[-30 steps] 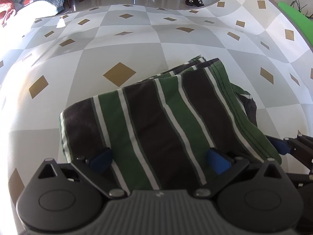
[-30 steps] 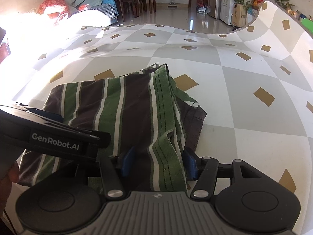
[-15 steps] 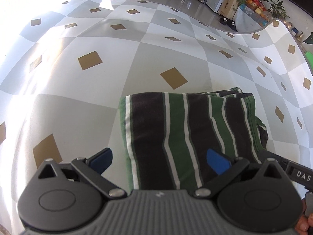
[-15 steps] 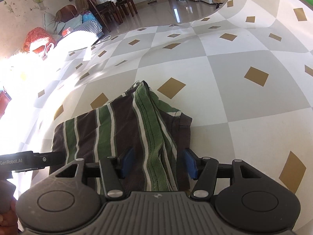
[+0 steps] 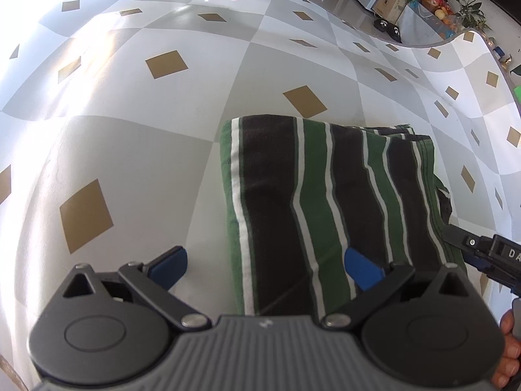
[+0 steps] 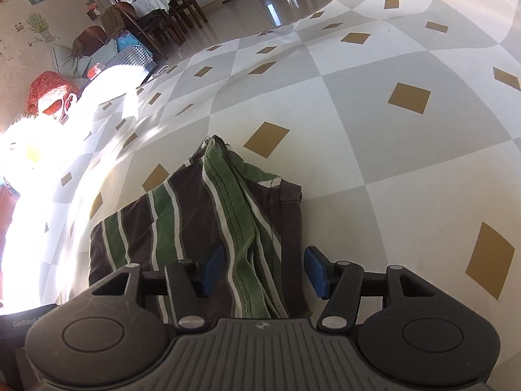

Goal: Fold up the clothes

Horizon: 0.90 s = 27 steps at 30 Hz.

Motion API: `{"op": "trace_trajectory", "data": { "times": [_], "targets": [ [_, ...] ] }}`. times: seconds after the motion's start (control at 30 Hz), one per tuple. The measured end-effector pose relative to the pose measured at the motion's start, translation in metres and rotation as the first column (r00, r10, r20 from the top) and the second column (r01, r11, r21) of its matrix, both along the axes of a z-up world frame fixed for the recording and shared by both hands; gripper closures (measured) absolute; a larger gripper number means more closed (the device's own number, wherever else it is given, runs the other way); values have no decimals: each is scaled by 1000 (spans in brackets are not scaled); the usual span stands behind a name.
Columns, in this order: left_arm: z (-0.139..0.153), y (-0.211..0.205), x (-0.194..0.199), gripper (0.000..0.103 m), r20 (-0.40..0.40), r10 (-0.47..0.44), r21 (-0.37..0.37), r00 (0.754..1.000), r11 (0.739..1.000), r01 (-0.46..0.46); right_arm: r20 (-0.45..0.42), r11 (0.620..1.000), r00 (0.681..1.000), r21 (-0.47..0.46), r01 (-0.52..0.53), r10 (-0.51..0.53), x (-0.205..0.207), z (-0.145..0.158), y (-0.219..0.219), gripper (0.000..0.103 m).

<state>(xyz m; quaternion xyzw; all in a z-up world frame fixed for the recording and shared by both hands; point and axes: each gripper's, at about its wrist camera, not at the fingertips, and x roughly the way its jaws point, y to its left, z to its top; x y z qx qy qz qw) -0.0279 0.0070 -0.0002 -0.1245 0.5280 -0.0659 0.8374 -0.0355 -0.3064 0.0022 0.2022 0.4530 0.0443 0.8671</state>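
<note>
- The left wrist view shows the folded striped garment (image 5: 329, 208) as a flat, tidy rectangle, its green, dark and white stripes running away from the left gripper (image 5: 265, 265); the right wrist view shows instead the garment's (image 6: 208, 224) bunched side, where a green hem ridge and a dark sleeve edge stick out.
- Only the left wrist view catches the right gripper (image 5: 482, 254) from outside, entering at the garment's right edge, with fingers of a hand (image 5: 509, 352) below it.
- The left gripper's jaws stand wide apart: its right pad is over the cloth, its left pad over bare tablecloth (image 5: 130, 150).
- The right gripper (image 6: 263, 270) is also spread, its pads either side of the hem ridge, clamped on nothing.
- The garment lies right in front of both grippers on the checked tablecloth (image 6: 407, 169). Beyond and to either side of it the cloth is bare, up to the table's far curved edge.
- Writing: "GenRobot" on the dark body at the lower left of the right wrist view; "DA", cut off, on the right gripper in the left wrist view.
</note>
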Motion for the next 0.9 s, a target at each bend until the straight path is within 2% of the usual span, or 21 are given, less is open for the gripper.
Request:
{"op": "trace_trajectory", "data": {
  "times": [0.1,0.2,0.33,0.43,0.67,0.9],
  "targets": [
    [-1,-2,-1,0,7,-9,12,1000,1000,8,3,1000,1000,5,8,-8,-1,-3,1,48],
    [-1,-3,-1,0,16,-11,21,1000,1000,11,13,999,1000,-33,-18,18,-1,-3,7,48],
    [-3,-8,1,0,33,-24,51,999,998,22,24,993,998,-105,-57,60,-5,-3,18,60],
    [-5,-12,4,0,46,-34,76,998,997,31,30,985,996,-151,-80,85,-9,-4,26,64],
    [-7,-20,17,0,67,-49,109,997,993,42,41,967,988,-215,-134,146,-22,-5,42,65],
    [-9,-25,27,0,82,-48,125,995,991,38,52,946,977,-268,-184,205,-30,-7,58,62]
  ]
}}
